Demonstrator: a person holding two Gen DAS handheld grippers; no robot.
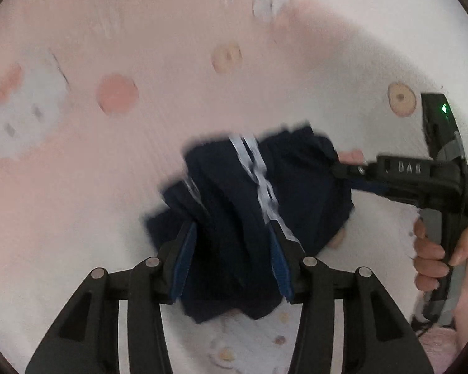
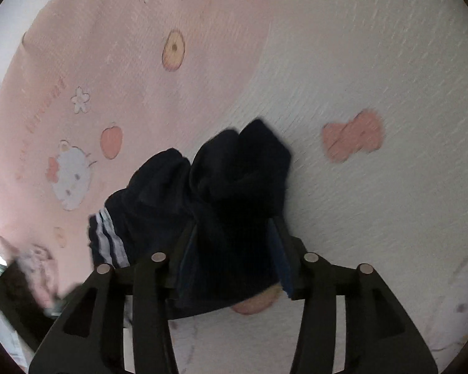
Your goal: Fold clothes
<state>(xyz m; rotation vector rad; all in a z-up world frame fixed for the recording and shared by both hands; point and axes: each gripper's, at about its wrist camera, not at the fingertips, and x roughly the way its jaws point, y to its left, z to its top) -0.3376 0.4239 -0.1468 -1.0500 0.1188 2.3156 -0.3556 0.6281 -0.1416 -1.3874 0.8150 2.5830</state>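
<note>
Dark shorts [image 1: 243, 205] bunched between left gripper [image 1: 234, 249] and right gripper [image 2: 234, 249] – both parted, cloth loose – probably released onto bedsheet [image 1: 109, 187] for folding.

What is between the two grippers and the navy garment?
Nothing visible. The navy garment already lies between the fingers of the left gripper and of the right gripper, bunched on the pink sheet.

Black gripper [image 1: 234, 237] linkage, blue pads [image 1: 184, 261], silver pivot pins
</note>
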